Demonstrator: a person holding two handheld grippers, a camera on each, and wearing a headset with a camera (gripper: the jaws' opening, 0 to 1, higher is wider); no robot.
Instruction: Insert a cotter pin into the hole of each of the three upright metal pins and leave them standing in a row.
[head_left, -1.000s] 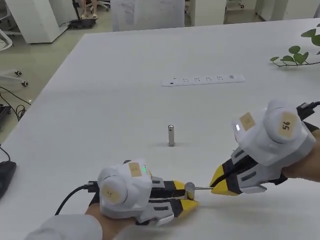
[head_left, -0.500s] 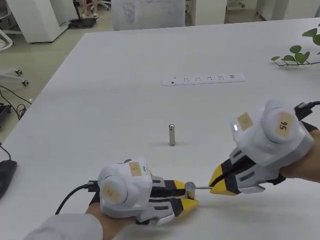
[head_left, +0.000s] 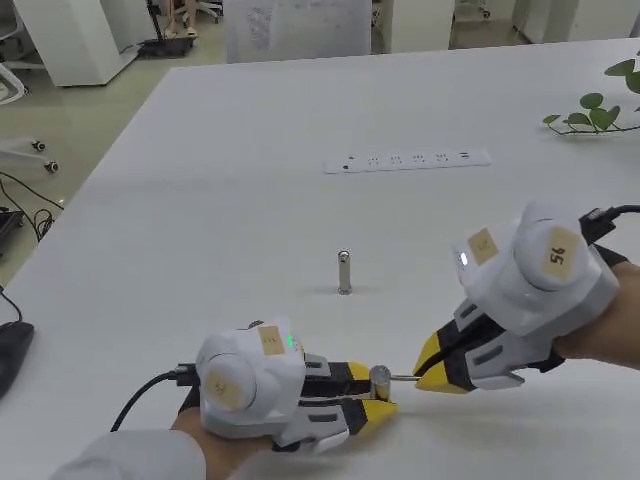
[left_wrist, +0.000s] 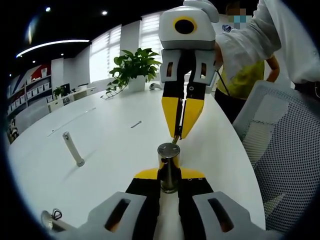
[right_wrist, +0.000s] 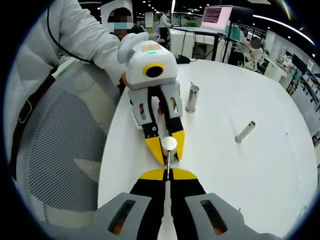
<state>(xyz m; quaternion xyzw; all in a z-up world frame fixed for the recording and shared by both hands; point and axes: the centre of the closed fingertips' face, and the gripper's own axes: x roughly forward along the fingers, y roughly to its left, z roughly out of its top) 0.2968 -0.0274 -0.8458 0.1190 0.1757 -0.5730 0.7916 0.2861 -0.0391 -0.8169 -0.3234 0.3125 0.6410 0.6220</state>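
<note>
My left gripper (head_left: 378, 392) is shut on an upright metal pin (head_left: 380, 377) near the table's front edge. In the left gripper view that metal pin (left_wrist: 168, 165) stands between the jaws of my left gripper (left_wrist: 169, 176). My right gripper (head_left: 420, 376) is shut on a thin cotter pin (head_left: 404, 377), whose tip touches the side of the held pin just below its head. In the right gripper view the cotter pin (right_wrist: 168, 161) reaches from my right gripper (right_wrist: 168, 173) to the pin's head (right_wrist: 169, 144). A second pin (head_left: 344, 272) stands free farther back. A third pin (right_wrist: 191, 97) stands beside the left gripper's body.
A white power strip (head_left: 407, 160) lies across the table farther back. Plant leaves (head_left: 595, 110) reach in at the right edge. A loose cotter pin (left_wrist: 135, 124) lies on the table beyond the pins. A black cable (head_left: 140, 395) trails from the left gripper.
My right gripper has edged slightly left with the cotter pin, closer to the held pin. The left gripper and the free pin have stayed in place.
</note>
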